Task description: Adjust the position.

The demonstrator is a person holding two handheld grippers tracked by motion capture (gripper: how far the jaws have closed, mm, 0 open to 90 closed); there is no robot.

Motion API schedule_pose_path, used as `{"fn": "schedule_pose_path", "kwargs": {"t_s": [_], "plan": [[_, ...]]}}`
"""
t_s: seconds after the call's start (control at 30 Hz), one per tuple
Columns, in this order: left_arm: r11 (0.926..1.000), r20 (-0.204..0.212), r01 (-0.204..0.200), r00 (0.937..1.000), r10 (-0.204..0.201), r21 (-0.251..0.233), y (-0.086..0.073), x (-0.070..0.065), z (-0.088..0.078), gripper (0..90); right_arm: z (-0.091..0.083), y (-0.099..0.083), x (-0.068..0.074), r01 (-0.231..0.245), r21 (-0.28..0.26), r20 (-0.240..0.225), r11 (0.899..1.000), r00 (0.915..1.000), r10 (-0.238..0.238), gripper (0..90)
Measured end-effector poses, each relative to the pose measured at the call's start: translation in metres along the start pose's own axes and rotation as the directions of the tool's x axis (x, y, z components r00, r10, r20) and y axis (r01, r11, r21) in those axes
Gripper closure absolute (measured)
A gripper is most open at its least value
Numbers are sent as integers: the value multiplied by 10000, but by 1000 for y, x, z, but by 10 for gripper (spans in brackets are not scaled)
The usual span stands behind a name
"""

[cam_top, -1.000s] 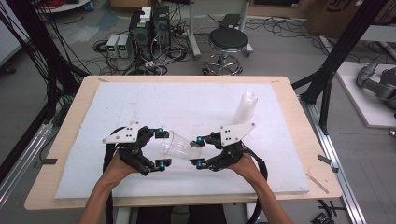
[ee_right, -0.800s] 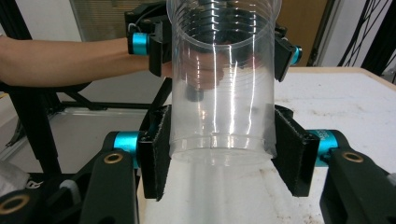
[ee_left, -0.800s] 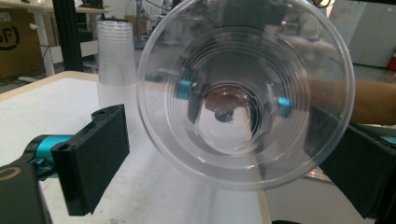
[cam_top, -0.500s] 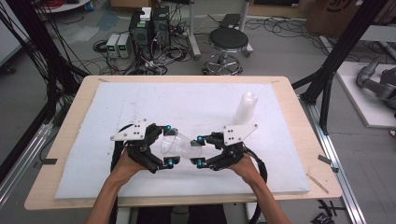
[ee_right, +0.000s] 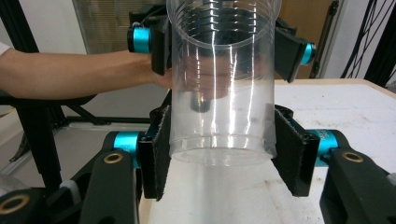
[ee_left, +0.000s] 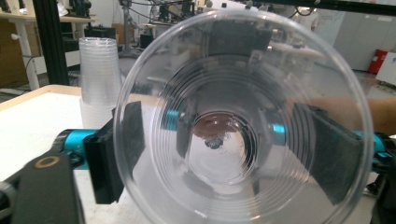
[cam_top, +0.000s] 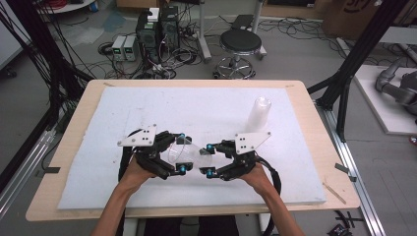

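Note:
A clear plastic cup [cam_top: 189,153] lies level between my two grippers, just above the white mat [cam_top: 147,113]. My right gripper [cam_top: 208,159] is shut on its base end; in the right gripper view the pads flank the cup [ee_right: 219,93] near its bottom, with that gripper [ee_right: 219,154] below. My left gripper [cam_top: 182,152] has just been closing, and its pads now sit against the cup's sides near the rim. In the left gripper view the cup's mouth [ee_left: 243,130] faces the camera, with the left gripper [ee_left: 224,140] around it.
A stack of clear cups [cam_top: 258,115] stands upside down at the mat's back right, also seen as the stack [ee_left: 97,79] behind the left jaw. The wooden table edge [cam_top: 314,147] borders the mat. A stool and cables are on the floor beyond.
My left gripper has moved right, toward the right gripper, and its jaws have come in around the cup's open end. The right gripper has kept still with the cup.

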State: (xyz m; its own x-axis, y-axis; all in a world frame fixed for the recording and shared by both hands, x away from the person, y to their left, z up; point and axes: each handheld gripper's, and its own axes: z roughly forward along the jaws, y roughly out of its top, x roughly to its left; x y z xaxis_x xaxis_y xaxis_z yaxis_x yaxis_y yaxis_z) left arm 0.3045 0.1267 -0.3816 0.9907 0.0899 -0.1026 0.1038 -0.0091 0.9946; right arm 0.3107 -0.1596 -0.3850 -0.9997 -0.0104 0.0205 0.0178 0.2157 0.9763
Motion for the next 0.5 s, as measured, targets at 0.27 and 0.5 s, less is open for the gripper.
{"fn": "schedule_pose_path", "kwargs": {"t_s": [0.27,0.5], "plan": [[9999,129,-120,9998,120,-24,0,0,0,298,0,-1,-1,53,51,44,10000,10000,-53,442],[9999,129,-168,9998,168,22,0,-1,-1,316,1,-1,0,126,131,35,9998,9999,-126,431]]}}
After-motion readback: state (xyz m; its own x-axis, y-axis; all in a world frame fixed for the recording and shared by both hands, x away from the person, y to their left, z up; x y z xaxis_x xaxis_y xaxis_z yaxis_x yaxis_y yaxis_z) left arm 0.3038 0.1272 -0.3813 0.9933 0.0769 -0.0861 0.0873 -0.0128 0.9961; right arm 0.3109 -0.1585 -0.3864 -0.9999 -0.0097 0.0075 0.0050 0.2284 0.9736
